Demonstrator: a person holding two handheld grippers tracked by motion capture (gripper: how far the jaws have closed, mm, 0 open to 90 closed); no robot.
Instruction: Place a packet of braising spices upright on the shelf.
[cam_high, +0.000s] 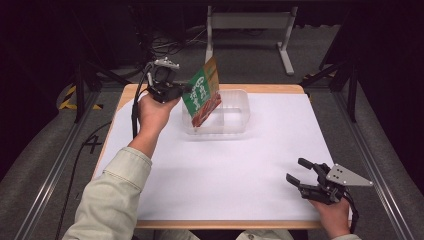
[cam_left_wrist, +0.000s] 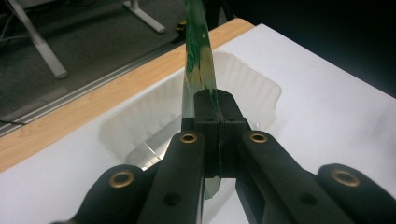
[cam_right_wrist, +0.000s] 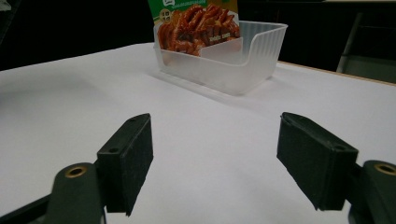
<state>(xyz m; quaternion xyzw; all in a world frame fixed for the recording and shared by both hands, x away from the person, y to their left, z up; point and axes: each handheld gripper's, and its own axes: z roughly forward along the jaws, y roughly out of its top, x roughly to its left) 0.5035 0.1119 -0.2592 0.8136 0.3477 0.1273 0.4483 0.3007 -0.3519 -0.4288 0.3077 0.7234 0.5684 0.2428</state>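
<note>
My left gripper (cam_high: 184, 90) is shut on the left edge of a flat food packet (cam_high: 202, 92), green and orange with a picture of red-brown meat. The packet hangs tilted over a clear plastic tub (cam_high: 235, 125) at the far middle of the table, its lower corner dipping inside. In the left gripper view the packet (cam_left_wrist: 198, 65) shows edge-on, clamped between the pads above the tub (cam_left_wrist: 140, 126). My right gripper (cam_high: 300, 172) rests near the front right table edge, open, with nothing between its pads (cam_right_wrist: 130, 161). From there the packet (cam_right_wrist: 196, 23) stands in the tub (cam_right_wrist: 243, 65).
A white sheet (cam_high: 225, 170) covers the wooden table (cam_high: 260, 89). A white metal stand (cam_high: 250, 22) sits on the floor beyond the far edge. Dark floor and rails flank both sides.
</note>
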